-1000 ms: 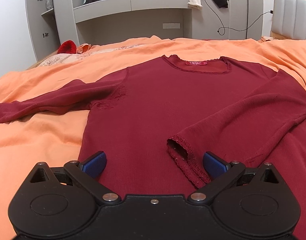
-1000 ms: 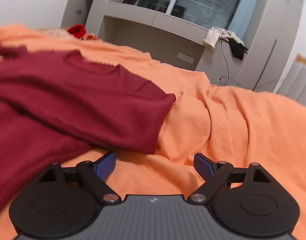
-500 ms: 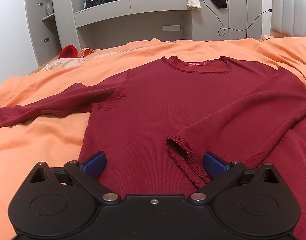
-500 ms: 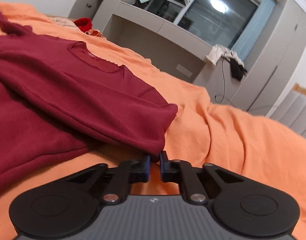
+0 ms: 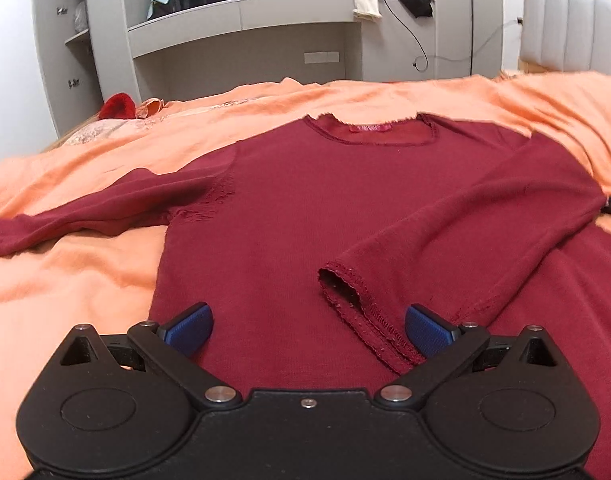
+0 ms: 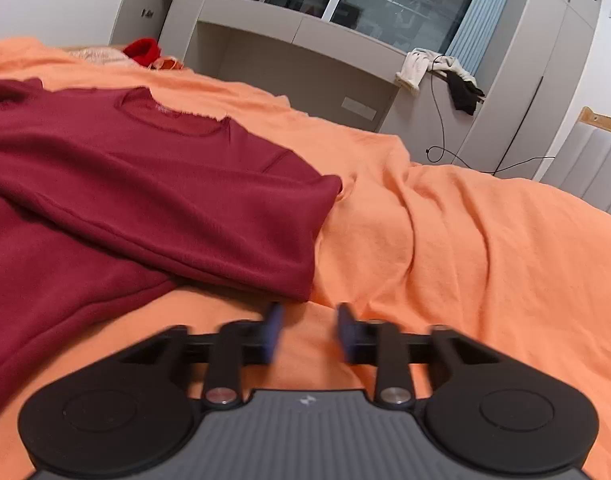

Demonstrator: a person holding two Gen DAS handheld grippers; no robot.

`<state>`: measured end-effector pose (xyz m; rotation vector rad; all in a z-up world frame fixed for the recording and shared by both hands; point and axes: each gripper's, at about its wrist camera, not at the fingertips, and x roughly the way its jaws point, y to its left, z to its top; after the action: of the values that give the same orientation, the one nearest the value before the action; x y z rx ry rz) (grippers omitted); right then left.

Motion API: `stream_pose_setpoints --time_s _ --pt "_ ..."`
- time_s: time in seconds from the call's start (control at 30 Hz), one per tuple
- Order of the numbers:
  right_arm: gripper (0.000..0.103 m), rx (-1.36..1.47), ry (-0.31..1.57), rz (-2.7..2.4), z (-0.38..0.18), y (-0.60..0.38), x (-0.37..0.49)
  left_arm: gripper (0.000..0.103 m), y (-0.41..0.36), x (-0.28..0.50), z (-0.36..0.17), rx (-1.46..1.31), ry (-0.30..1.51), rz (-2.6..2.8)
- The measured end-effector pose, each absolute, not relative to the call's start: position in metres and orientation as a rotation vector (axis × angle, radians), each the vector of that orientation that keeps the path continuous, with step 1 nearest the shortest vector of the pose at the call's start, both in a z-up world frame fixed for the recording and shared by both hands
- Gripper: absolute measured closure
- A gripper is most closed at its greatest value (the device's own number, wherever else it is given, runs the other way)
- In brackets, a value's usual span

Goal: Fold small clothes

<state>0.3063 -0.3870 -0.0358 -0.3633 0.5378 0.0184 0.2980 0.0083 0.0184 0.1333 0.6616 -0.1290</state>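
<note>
item: dark red long-sleeved top (image 5: 305, 216), lying flat and face up on the orange bedspread (image 5: 65, 280) of a bed, spread out, presumably so the folds can be laid square. long axis runs from the hem, nearest the left hand-held gripper (image 5: 307, 322), away to the neckline (image 5: 369, 130) on the far side. one sleeve (image 5: 445, 236) is already folded in across the chest, its cuff (image 5: 357, 296) pointing toward the hem; the other sleeve (image 5: 85, 216) trails outward over the bedspread, not yet folded. left hand-held gripper: jaws wide apart over the hem, gripping nothing. right hand-held gripper (image 6: 307, 332): jaws opening, only bedspread between them, just short of the folded shoulder edge (image 6: 305, 248).
</note>
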Motion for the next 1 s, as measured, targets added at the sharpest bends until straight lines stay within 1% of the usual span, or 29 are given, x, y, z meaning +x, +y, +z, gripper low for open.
stream_pose_setpoints --time_s 0.03,0.1,0.13,0.2,0.23,0.3,0.37,0.4,0.63,0.83,1.0 --pt "0.053 -0.356 0.532 0.023 -0.033 -0.387 0.302 0.001 0.013 0.298 0.021 0.111 0.656 -0.122" --pt "0.040 -0.333 0.519 0.034 -0.027 -0.387 0.296 0.001 0.022 0.297 0.026 0.073 0.638 -0.095" --pt "0.036 -0.320 0.510 0.036 -0.024 -0.386 0.293 0.001 0.029 0.297 0.029 0.052 0.625 -0.074" --pt "0.020 -0.292 0.487 0.043 -0.018 -0.385 0.287 0.001 0.045 0.298 0.034 0.003 0.601 -0.020" --pt "0.016 -0.279 0.476 0.047 -0.015 -0.383 0.284 0.001 0.054 0.299 0.036 -0.020 0.594 0.017" --pt "0.006 -0.255 0.450 0.069 -0.011 -0.379 0.279 0.001 0.076 0.302 0.040 -0.066 0.588 0.094" --pt "0.002 -0.234 0.425 0.101 -0.007 -0.372 0.274 0.001 0.101 0.305 0.042 -0.135 0.588 0.161" --pt "0.000 -0.224 0.412 0.117 -0.005 -0.369 0.272 0.001 0.113 0.306 0.043 -0.167 0.585 0.191" --pt "0.000 -0.225 0.391 0.215 -0.002 -0.345 0.266 0.001 0.193 0.301 0.041 -0.350 0.577 0.389" --pt "0.000 -0.106 0.373 0.312 -0.001 -0.328 0.257 0.001 0.234 0.299 0.043 -0.502 0.475 0.401" --pt "0.000 -0.144 0.350 0.353 -0.004 -0.312 0.253 0.001 0.270 0.323 0.033 -0.593 0.439 0.374"
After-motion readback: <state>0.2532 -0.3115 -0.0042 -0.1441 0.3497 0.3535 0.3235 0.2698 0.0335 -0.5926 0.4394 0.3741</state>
